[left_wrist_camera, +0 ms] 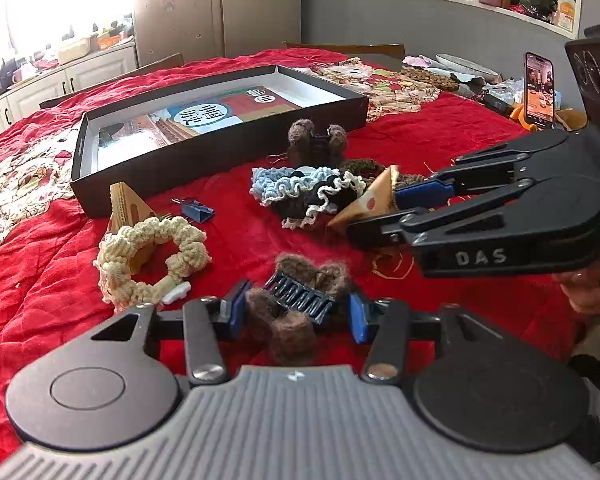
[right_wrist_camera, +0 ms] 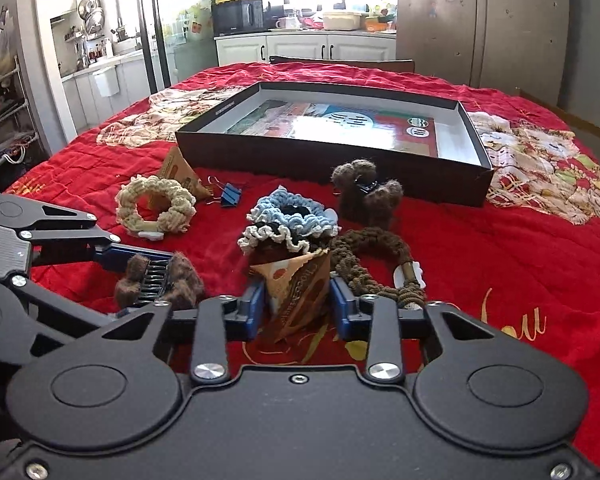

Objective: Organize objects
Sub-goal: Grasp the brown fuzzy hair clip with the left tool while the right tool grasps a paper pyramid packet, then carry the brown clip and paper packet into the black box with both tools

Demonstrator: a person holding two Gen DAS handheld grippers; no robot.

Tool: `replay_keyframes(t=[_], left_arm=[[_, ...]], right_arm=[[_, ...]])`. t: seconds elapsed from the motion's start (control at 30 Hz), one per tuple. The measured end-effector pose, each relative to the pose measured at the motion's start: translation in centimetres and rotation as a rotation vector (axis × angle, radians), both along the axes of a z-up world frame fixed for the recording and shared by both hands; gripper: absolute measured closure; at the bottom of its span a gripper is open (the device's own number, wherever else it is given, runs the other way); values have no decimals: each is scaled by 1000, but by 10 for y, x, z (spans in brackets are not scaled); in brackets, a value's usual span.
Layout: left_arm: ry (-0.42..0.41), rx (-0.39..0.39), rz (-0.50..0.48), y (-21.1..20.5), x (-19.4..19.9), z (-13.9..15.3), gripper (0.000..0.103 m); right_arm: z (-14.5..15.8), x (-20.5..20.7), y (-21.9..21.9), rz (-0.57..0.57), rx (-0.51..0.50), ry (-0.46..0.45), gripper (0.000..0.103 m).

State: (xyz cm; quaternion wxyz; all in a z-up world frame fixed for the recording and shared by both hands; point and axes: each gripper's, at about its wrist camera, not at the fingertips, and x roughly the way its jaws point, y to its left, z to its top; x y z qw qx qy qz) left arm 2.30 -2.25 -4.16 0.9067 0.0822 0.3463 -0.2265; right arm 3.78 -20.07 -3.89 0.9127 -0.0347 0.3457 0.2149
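A brown fuzzy hair claw (left_wrist_camera: 296, 304) lies on the red quilt (left_wrist_camera: 240, 232), and my left gripper (left_wrist_camera: 298, 314) is shut on it, blue pads pressing both furry ends. My right gripper (right_wrist_camera: 298, 310) is shut on a tan triangular packet (right_wrist_camera: 296, 296), whose tip points up and away. In the left wrist view the right gripper (left_wrist_camera: 376, 214) reaches in from the right with that packet (left_wrist_camera: 370, 200). The black shallow box (right_wrist_camera: 320, 152) lies open behind the pile, a printed sheet on its floor.
Loose on the quilt are a cream scrunchie (left_wrist_camera: 152, 256) over a second packet (left_wrist_camera: 124, 204), a blue binder clip (left_wrist_camera: 196, 210), blue and white frilled scrunchies (right_wrist_camera: 288, 220), another brown claw (right_wrist_camera: 364, 192) and a brown braided scrunchie (right_wrist_camera: 372, 264). A phone (left_wrist_camera: 539, 88) stands at far right.
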Motion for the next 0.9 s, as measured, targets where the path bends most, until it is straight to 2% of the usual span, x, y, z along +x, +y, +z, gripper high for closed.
replay_keyframes(t=[0.2,0.43,0.6,0.77,0.9], left_arm=[[-20,-12,14,5,-1,11,54],[-79,-17,58,13,16,34,54],[-128,-25,109,18,45,53,54],[-120,-50,157,23,90,64,54],[-130,-30,207,25,126,65,54]], right_arm=[[16,-4,-8,11,44,2,74],[47,5,-11,7,65,-87,74],[61,40,-11,-33,72,-129,74],[61,88,-6,-71,49,-145,74],[54,127,3,-83,38,-132,74]])
